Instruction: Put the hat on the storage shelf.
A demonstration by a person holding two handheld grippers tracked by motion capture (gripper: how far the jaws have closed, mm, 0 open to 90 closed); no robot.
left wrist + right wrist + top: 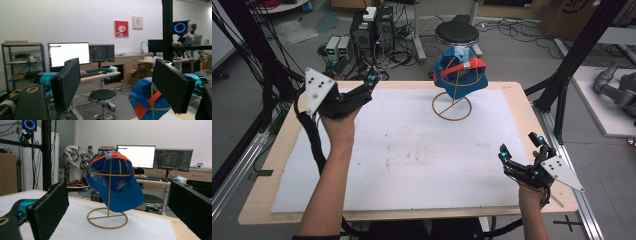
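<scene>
Here a blue and orange cap [460, 71] sits on a gold wire stand [452, 107] at the far edge of the bench [517, 107], right of its middle, the stand's ring base flat on the white sheet [402, 150] that covers most of the top. The cap's brim hangs low on the side facing the right tool, as the right gripper view shows. The left tool [372, 80] is held above the far left part of the bench, well left of the cap, its jaws spread with nothing between them; in the left gripper view they frame a stool [103, 95] and a desk with monitors [69, 53] across the room, and the cap shows low beside the right-hand jaw. The right tool [521, 148] is over the near right corner, well apart from the stand, pointing towards it, its jaws likewise spread and empty. In the right gripper view the cap and stand show between the two jaws, far beyond them.
</scene>
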